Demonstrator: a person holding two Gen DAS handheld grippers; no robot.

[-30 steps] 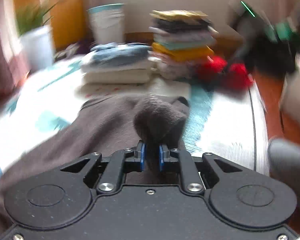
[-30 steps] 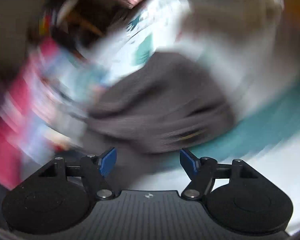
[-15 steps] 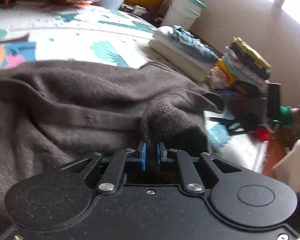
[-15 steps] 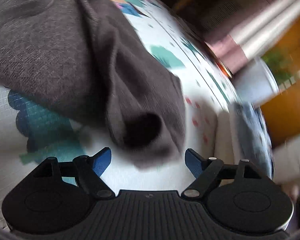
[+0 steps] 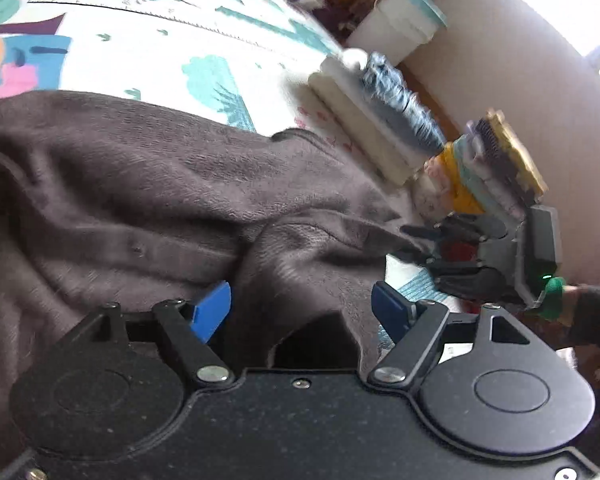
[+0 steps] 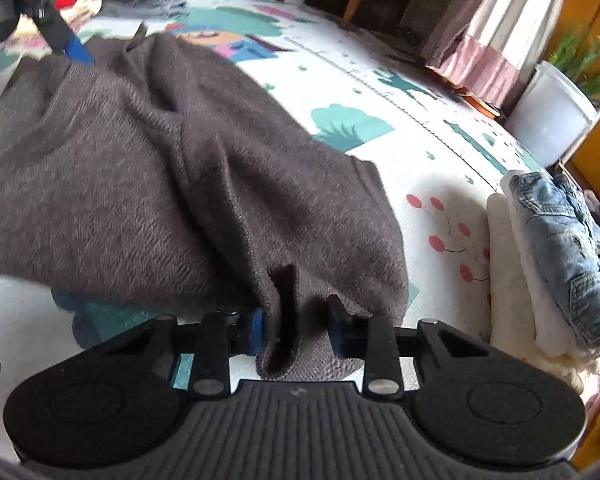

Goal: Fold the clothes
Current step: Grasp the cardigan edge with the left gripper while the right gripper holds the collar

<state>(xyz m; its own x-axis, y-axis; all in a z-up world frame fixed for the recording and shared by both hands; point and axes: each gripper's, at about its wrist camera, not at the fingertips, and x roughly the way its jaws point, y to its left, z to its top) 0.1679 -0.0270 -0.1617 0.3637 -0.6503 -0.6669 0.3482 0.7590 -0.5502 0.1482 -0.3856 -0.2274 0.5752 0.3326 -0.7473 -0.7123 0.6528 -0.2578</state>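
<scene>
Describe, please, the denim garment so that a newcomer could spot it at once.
Start at the cartoon play mat and follow it to the edge near the white bucket. There cream folded clothes form a low pile; the jeans lie on top, the only faded blue denim.

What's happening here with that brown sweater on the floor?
A person with a hand-held gripper in each hand is folding clothes on a patterned play mat. The dark brown sweater lies spread out and rumpled. The left gripper is opening, a fold of the sweater lying loose between its blue pads. The right gripper is closing on a bunched edge of it. Finished stacks of folded clothes sit at the mat's edge.
</scene>
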